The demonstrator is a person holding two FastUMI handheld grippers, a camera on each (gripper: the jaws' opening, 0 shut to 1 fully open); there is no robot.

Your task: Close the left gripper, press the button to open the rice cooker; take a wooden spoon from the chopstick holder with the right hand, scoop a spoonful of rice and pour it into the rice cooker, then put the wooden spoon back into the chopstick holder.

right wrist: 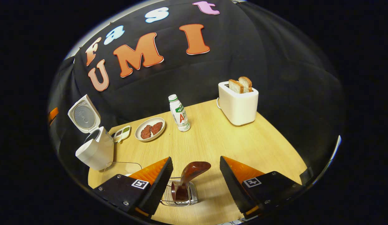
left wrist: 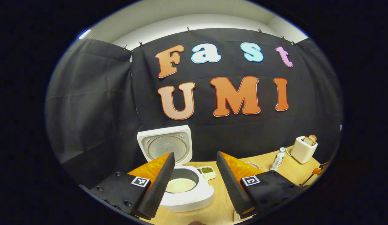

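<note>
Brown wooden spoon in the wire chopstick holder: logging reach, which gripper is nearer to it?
Right. The right gripper hovers over the brown wooden spoon, jaws open; the left gripper faces the open white rice cooker.

Colours and patterns on the table

White cooker (left wrist: 184, 200), toaster (right wrist: 238, 106) and bottle (right wrist: 179, 114) with green cap; dark brown spoon (right wrist: 192, 171); light wood-grain table (right wrist: 212, 140); cream plate (right wrist: 150, 129), reddish patties.

1. The left claw (left wrist: 195, 179) is open, its two fingers wide apart and holding nothing.
2. The rice cooker (left wrist: 184, 190) stands on the tabletop (left wrist: 219, 209), lid (left wrist: 165, 145) raised upright, white rice (left wrist: 180, 185) inside.
3. Far right: a toaster (left wrist: 303, 150) with bread, a bottle (left wrist: 277, 159) near it.
</note>
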